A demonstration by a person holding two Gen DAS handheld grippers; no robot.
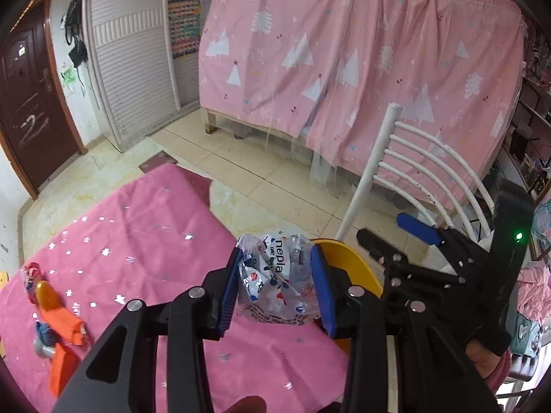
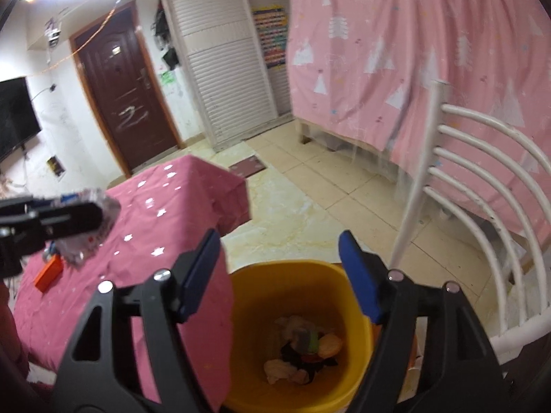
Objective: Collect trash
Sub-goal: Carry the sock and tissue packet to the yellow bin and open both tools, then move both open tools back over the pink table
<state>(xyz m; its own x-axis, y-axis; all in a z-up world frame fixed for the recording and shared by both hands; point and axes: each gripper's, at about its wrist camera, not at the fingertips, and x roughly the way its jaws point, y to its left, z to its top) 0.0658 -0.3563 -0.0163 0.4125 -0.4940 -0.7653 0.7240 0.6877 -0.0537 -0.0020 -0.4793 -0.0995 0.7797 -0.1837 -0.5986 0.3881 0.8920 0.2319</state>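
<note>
My left gripper [image 1: 277, 284] is shut on a crumpled clear plastic tissue wrapper [image 1: 275, 275] printed "nepia", held above the pink table's right edge next to the yellow bin [image 1: 347, 258]. It also shows in the right wrist view [image 2: 51, 222], with the wrapper [image 2: 91, 223] in it. My right gripper [image 2: 279, 272] is open and empty, hovering over the yellow bin [image 2: 296, 275], which holds several crumpled scraps [image 2: 303, 351]. The right gripper shows in the left wrist view [image 1: 399, 232].
The pink star-print tablecloth [image 1: 144, 234] covers the table. An orange toy [image 1: 62, 323] and small items lie at its left. A white chair [image 2: 482, 206] stands right of the bin. A pink curtain [image 1: 344, 51] hangs behind.
</note>
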